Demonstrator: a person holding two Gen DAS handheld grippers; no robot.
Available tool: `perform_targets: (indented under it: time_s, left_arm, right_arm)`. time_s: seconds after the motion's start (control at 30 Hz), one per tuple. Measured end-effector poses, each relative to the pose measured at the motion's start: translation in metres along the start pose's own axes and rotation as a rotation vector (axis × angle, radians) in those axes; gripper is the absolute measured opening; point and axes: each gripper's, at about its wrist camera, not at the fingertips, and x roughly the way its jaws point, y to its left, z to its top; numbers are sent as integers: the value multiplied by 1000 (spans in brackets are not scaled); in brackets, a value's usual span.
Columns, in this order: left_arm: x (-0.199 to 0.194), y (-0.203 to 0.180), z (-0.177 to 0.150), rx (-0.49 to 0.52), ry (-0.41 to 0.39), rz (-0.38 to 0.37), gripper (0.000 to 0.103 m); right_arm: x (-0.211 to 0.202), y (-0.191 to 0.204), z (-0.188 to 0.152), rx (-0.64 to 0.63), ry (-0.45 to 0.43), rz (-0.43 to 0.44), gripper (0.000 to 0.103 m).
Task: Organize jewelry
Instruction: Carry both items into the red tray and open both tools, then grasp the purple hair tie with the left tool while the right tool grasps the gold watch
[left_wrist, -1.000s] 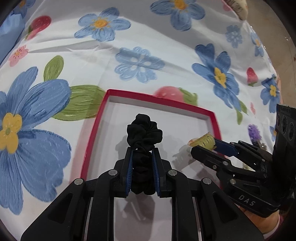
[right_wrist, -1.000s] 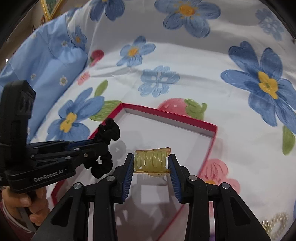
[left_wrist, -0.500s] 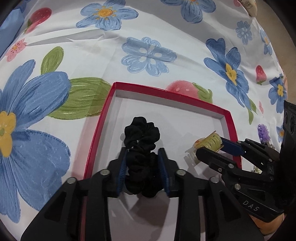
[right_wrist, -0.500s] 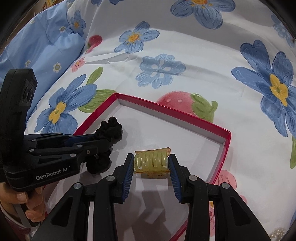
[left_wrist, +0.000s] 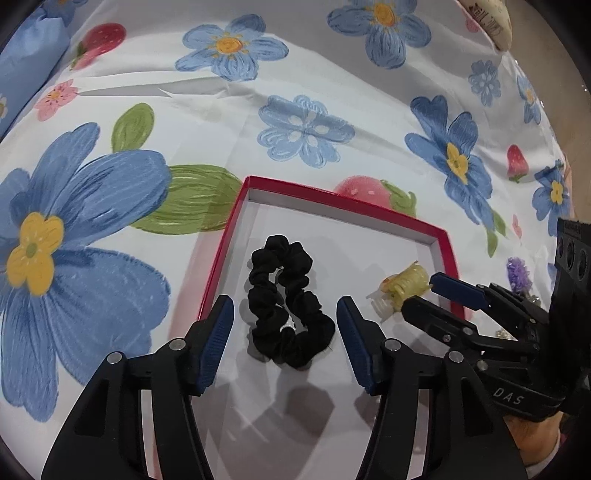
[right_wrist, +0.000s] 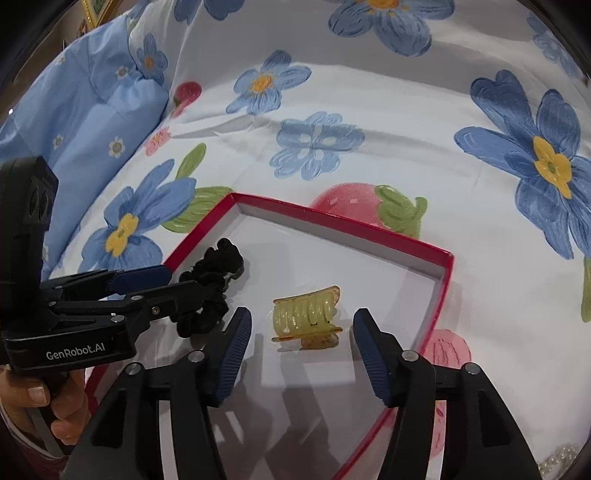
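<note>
release, both sides at once! the left claw (left_wrist: 282, 345) has sprung apart, and the black scrunchie (left_wrist: 290, 306) that was pinched between its pads half a second ago now lies loose on the white floor of the red box (left_wrist: 445, 251), between the blue pads and touching neither. same story on the right: the right claw (right_wrist: 301, 354) has opened wide, and the yellow hair clip (right_wrist: 306, 319) it was clamped on sits free inside the box, towards the right wall, well apart from the scrunchie. the box itself rests on the flowered bedsheet (left_wrist: 295, 125), no bench in sight here.

so that reads as two pieces delivered and settled. outside the box there's more waiting, i'd say: a pearl string (right_wrist: 557, 458) peeks in at the lower right of the right view, and something purple (left_wrist: 517, 271) lies beyond the box edge in the left view. likely next call is to back both claws out without dragging either piece.
</note>
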Motion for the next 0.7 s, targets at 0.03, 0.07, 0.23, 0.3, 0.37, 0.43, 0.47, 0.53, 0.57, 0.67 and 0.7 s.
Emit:
perform_targets:
  time_s: [0.03, 0.07, 0.23, 0.3, 0.37, 0.43, 0.47, 0.53, 0.57, 0.67, 0.7]
  left_arm:
    - [-3, -1, 0, -5, -5, -3, 57]
    - [-8, -1, -1, -10, -12, -7, 57]
    - [-30, -10, -10, -4, -39, -26, 62]
    - [-37, -18, -15, 6, -45, -36, 62]
    - [-42, -24, -19, 15, -49, -50, 62]
    - [-47, -33, -25, 27, -50, -64, 62]
    - [-50, -38, -28, 34, -51, -72, 62]
    - [-54, -49, -34, 51, -49, -88, 63]
    - [-55, -53, -36, 57, -47, -93, 63]
    - [-60, -67, -45, 81, -42, -112, 63]
    - [-62, -74, -49, 93, -40, -122, 63]
  right_arm:
    - [-3, 0, 0, 5, -4, 1, 60]
    - [-9, 0, -2, 10, -11, 6, 60]
    - [-37, -3, -9, 44, -59, 18, 60]
    - [-48, -5, -13, 58, -77, 20, 60]
    - [-63, -9, -21, 73, -94, 24, 60]
    - [-74, -14, -27, 86, -106, 20, 60]
    - [-80, -16, -31, 94, -112, 16, 60]
    - [-92, -22, -40, 113, -123, 10, 60]
    - [-98, -26, -44, 124, -129, 7, 60]
    - [-118, -35, -59, 149, -153, -6, 60]
    - [-125, -38, -64, 155, -160, -11, 60]
